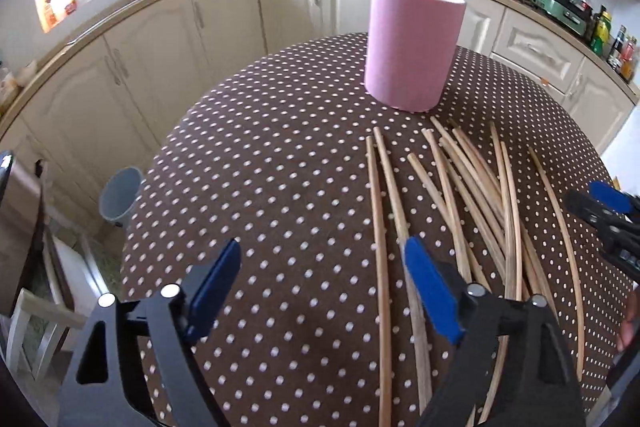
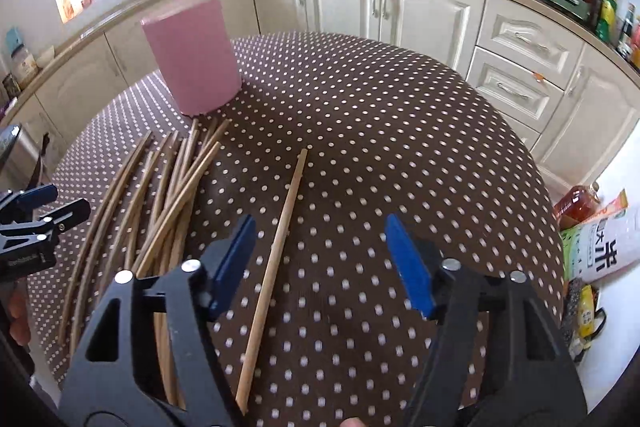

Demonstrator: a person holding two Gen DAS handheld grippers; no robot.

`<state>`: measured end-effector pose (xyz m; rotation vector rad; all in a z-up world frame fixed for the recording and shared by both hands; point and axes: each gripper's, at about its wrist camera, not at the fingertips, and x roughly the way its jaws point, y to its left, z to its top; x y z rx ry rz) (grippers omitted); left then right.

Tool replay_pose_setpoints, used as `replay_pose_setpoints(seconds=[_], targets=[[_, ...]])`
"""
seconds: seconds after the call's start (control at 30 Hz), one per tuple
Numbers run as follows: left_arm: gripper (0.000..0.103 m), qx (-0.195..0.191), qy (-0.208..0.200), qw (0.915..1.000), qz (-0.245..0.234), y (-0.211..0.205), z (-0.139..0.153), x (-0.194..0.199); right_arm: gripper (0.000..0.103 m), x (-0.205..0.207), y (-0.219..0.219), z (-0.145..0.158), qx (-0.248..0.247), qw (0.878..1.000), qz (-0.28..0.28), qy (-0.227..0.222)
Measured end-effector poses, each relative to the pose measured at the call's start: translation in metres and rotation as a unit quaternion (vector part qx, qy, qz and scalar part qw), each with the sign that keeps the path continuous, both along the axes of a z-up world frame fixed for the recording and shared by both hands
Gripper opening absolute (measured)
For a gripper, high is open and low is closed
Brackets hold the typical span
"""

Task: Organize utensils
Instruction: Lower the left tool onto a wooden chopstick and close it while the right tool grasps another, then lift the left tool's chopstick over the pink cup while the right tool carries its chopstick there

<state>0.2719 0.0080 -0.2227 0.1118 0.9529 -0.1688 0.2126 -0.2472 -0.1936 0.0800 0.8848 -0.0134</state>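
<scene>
Left gripper [image 1: 324, 275]: jaws apart, empty, above the pale wooden chopsticks [image 1: 460, 187].
Right gripper [image 2: 320, 255]: jaws apart, straddling one stray chopstick [image 2: 280, 239], seemingly untouched.
Risk: round stick rolls aside; tall pink cylindrical holder [image 2: 192, 63] tips if knocked.

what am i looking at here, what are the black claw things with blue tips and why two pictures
There is no robot here. A person holds a hand-held gripper in each hand, and each gripper carries a wide-angle camera that looks out along its two fingers. So one picture comes from the left gripper and the other from the right gripper; each also catches the other at its edge. The blue parts are the finger pads.

Both hang over a round table with a brown dotted cloth, in a kitchen. On it stand a pink holder and a loose pile of chopsticks, with one chopstick lying apart. Both grippers are open and hold nothing. The single chopstick lies under the right gripper's open fingers.
</scene>
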Motion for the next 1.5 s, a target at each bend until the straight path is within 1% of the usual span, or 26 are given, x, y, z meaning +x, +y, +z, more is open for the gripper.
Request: replay_pose_setpoints(seconds=[0.03,0.1,0.2,0.27,0.33,0.43,0.53,0.57,0.6,0.67,0.8,0.87,1.07,1.2,1.3,1.4,1.5], targets=[[0.078,0.003,0.002,1.0000,-0.003,-0.003,-0.002,0.002,0.058,0.006,0.001,-0.003,0.001,1.000,0.004,0.009],[0.072,0.009,0.008,0.9999,-0.008,-0.007,-0.007,0.010,0.044,0.014,0.002,-0.008,0.000,1.000,0.011,0.024],[0.064,0.020,0.028,0.9993,-0.016,-0.015,-0.014,0.031,0.039,0.025,0.007,-0.012,-0.009,0.999,0.018,0.036],[0.062,0.019,0.030,0.9992,-0.020,-0.018,-0.016,0.040,0.035,0.029,0.009,-0.013,-0.011,0.999,0.023,0.040],[0.059,0.021,0.035,0.9988,-0.027,-0.024,-0.015,0.050,0.034,0.034,0.011,-0.014,-0.014,0.998,0.031,0.047],[0.050,0.018,0.045,0.9983,-0.033,-0.031,-0.013,0.070,0.027,0.041,0.010,-0.012,-0.012,0.998,0.040,0.052],[0.033,0.012,0.051,0.9980,-0.036,-0.037,-0.010,0.082,0.019,0.047,0.009,-0.011,-0.009,0.998,0.043,0.054],[0.018,0.009,0.051,0.9980,-0.035,-0.038,-0.009,0.086,0.014,0.048,0.008,-0.010,-0.006,0.998,0.041,0.054],[0.008,0.007,0.053,0.9980,-0.034,-0.040,-0.009,0.091,0.010,0.051,0.007,-0.010,-0.005,0.998,0.041,0.055],[0.006,-0.006,0.056,0.9981,-0.027,-0.039,-0.009,0.097,0.010,0.053,0.003,-0.010,0.002,0.998,0.042,0.055],[0.006,-0.019,0.052,0.9982,-0.020,-0.035,-0.004,0.100,0.006,0.060,-0.011,-0.007,0.035,0.997,0.043,0.055],[0.006,-0.029,0.044,0.9984,-0.020,-0.030,0.001,0.083,0.006,0.057,-0.014,-0.003,0.043,0.997,0.047,0.050],[0.006,-0.041,-0.004,0.9989,-0.023,-0.021,0.046,0.059,0.006,0.039,-0.010,0.034,0.058,0.996,0.065,0.005],[0.006,-0.065,-0.037,0.9968,-0.027,-0.015,0.080,0.039,0.006,0.025,-0.006,0.068,0.088,0.991,0.089,-0.040],[0.006,-0.072,-0.072,0.9943,-0.031,-0.017,0.109,0.016,0.006,0.016,-0.004,0.090,0.099,0.987,0.106,-0.067],[0.006,-0.078,-0.095,0.9917,-0.037,-0.020,0.128,0.001,0.006,0.008,0.004,0.110,0.096,0.984,0.122,-0.092],[0.006,-0.093,-0.124,0.9869,-0.044,-0.020,0.152,-0.016,0.006,0.004,0.007,0.128,0.100,0.980,0.135,-0.110]])
